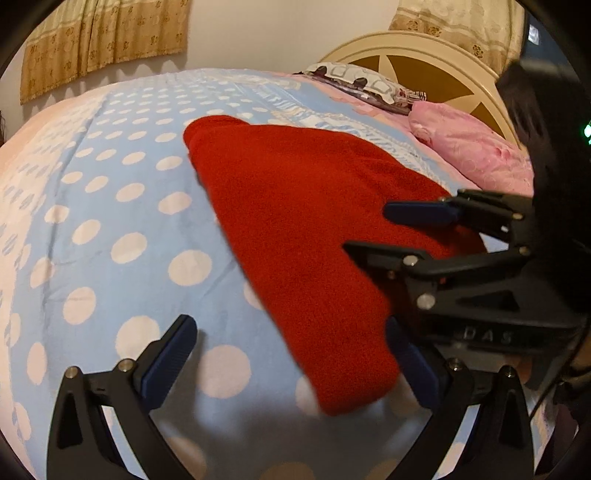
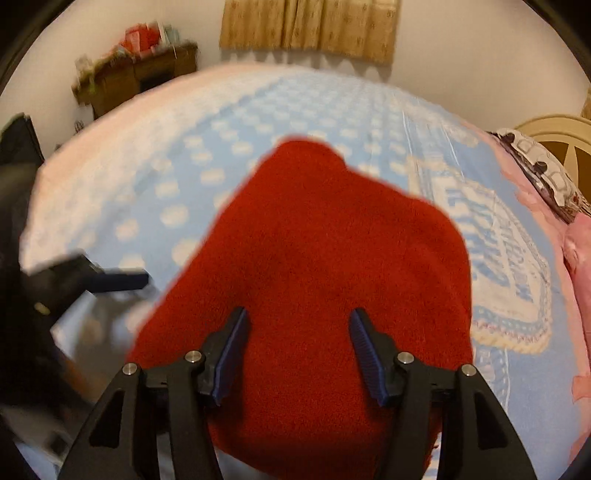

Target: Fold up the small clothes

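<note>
Garment on bedspread; pillows behind, by headboard.

A bed in blue polka-dot cover, cream headboard, pink pillow — tan curtains on pale walls, cluttered wooden shelf.

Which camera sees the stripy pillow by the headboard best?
The left wrist view. There the patterned pillow lies sharp near the top, in front of the headboard. The right wrist view catches it only at the far right edge, small and blurred.
</note>
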Available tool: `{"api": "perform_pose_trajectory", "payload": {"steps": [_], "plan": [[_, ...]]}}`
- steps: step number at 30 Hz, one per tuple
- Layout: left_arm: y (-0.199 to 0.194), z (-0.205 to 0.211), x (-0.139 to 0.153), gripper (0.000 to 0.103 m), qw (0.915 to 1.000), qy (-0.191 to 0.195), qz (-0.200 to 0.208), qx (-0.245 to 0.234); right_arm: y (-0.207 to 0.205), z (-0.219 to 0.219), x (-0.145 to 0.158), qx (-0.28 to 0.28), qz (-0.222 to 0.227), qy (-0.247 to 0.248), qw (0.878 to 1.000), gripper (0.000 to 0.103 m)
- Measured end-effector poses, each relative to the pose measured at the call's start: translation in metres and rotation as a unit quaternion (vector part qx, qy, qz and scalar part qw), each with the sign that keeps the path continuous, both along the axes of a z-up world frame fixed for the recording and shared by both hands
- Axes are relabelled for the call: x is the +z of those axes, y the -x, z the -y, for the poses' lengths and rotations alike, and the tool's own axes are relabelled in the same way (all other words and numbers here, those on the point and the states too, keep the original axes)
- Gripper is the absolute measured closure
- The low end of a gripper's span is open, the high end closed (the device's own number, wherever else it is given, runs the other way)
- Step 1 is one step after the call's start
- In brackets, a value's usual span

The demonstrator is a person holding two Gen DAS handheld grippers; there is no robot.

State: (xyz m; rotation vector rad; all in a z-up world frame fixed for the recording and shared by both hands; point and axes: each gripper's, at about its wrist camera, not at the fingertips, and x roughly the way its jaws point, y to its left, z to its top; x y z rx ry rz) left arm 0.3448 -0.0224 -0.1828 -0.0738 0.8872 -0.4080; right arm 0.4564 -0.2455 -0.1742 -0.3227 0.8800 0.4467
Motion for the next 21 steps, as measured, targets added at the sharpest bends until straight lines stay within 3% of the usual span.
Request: {"api": "perform_pose_trajectory", "payload": {"steps": [5, 7, 10, 14, 18, 20, 21], "plan": [[0.007, -0.021, 0.029, 0.0, 0.9978, 0.033, 0.05, 0.03, -0.003, 0.033, 0.021, 0.017, -0.018, -0.06, 0.998, 0.045], [-0.001, -0.025, 0.035, 0.0, 0.9967, 0.028, 0.063, 0.042, -0.01, 0.054, 0.034, -0.003, -0.013, -0.094, 0.995, 0.045], [-0.019, -0.021, 0.025, 0.0, 0.9976, 0.005, 0.052, 0.046, -0.048, 0.104, 0.05, -0.088, -0.015, -0.158, 0.983, 0.045], [-0.03, -0.025, 0.001, 0.0, 0.9974, 0.055, 0.012, 0.044, -0.104, 0.13, 0.033, -0.138, -0.079, -0.194, 0.968, 0.045], [-0.03, -0.032, -0.007, 0.0, 0.9949, 0.091, -0.003, 0.044, -0.139, 0.131, 0.0, -0.138, -0.152, -0.238, 0.949, 0.046], [-0.032, -0.031, -0.011, 0.0, 0.9948, 0.092, -0.018, 0.039, -0.144, 0.123, -0.01, -0.13, -0.164, -0.243, 0.947, 0.07], [-0.03, -0.029, -0.011, 0.0, 0.9953, 0.087, -0.014, 0.039, -0.144, 0.118, -0.012, -0.126, -0.16, -0.233, 0.951, 0.07]]}}
